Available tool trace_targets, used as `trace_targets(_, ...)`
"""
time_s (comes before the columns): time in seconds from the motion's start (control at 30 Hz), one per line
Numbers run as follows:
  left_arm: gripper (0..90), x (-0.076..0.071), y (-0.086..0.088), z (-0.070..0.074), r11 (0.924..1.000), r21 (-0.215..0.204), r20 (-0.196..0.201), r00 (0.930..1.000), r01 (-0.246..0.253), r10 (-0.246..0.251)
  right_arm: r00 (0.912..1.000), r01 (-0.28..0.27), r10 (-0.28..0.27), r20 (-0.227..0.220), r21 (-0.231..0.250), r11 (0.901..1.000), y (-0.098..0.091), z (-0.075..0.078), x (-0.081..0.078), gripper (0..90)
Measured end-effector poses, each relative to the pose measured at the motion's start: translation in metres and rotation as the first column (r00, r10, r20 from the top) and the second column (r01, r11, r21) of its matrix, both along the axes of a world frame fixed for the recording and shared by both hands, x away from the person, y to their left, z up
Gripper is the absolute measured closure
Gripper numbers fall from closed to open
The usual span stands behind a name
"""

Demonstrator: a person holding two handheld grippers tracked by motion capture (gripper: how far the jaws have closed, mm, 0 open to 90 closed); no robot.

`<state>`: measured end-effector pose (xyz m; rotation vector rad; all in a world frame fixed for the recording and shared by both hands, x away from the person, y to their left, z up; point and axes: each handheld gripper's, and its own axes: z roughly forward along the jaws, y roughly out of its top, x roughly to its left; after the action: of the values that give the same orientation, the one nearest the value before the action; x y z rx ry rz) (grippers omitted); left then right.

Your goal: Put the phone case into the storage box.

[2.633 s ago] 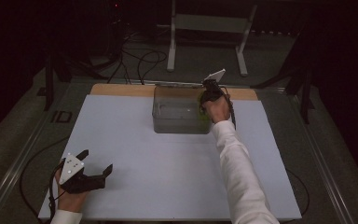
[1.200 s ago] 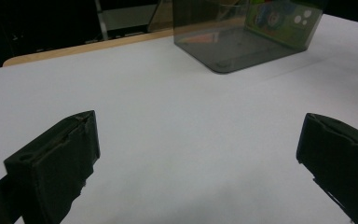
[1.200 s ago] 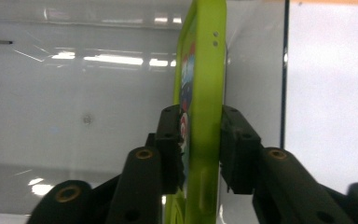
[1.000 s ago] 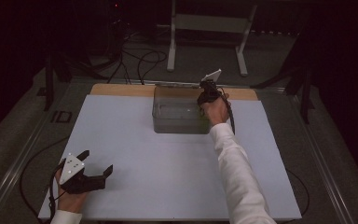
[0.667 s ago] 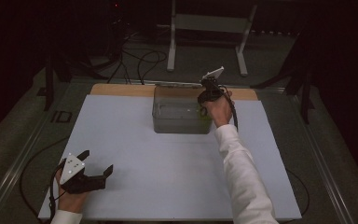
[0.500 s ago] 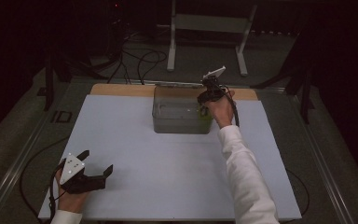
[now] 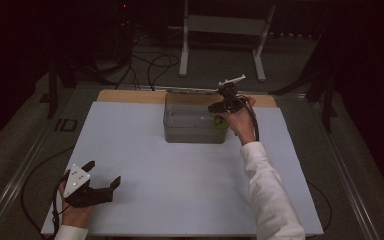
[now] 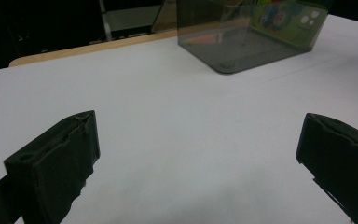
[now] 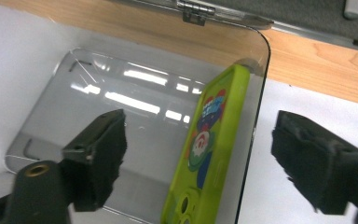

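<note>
Over on the left, the left gripper (image 7: 101,185) rests on the white table (image 7: 180,190), its fingers wide apart with nothing between them, the clear box (image 7: 195,122) well ahead of them. Across to the right gripper (image 7: 219,106), above the box's right end: its jaws have just been opening, and the green phone case (image 9: 205,154) stands on edge between the parted fingers, inside the box against its right wall, untouched.
</note>
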<state>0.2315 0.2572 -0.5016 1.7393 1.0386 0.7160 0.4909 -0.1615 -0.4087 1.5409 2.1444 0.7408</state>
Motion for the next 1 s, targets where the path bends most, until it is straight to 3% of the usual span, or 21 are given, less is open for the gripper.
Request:
trace_targets(0.3, 0.1, 0.001, 0.0, -0.001, 1.0, 0.001, -0.004, 1.0, -0.004, 0.004, 0.9951, -0.026, 0.024, 0.096, 0.027, 0.9993, -0.005, -0.005, -0.022, 13.8)
trace_targets(0.53, 0.1, 0.001, 0.0, -0.001, 1.0, 0.003, -0.005, 1.0, -0.005, 0.005, 0.9871, -0.046, 0.038, 0.155, 0.044, 0.998, -0.01, -0.007, -0.039, 13.3)
trace_targets(0.6, 0.1, 0.001, 0.0, -0.001, 1.0, 0.002, -0.004, 1.0, -0.006, 0.006, 0.982, -0.05, 0.037, 0.185, 0.068, 0.9964, -0.014, -0.008, -0.047, 12.9)
trace_targets(1.0, 0.1, 0.001, 0.0, -0.001, 1.0, 0.003, -0.007, 0.9999, -0.009, 0.009, 0.9666, -0.069, 0.043, 0.253, 0.097, 0.9929, -0.033, -0.017, -0.087, 12.4)
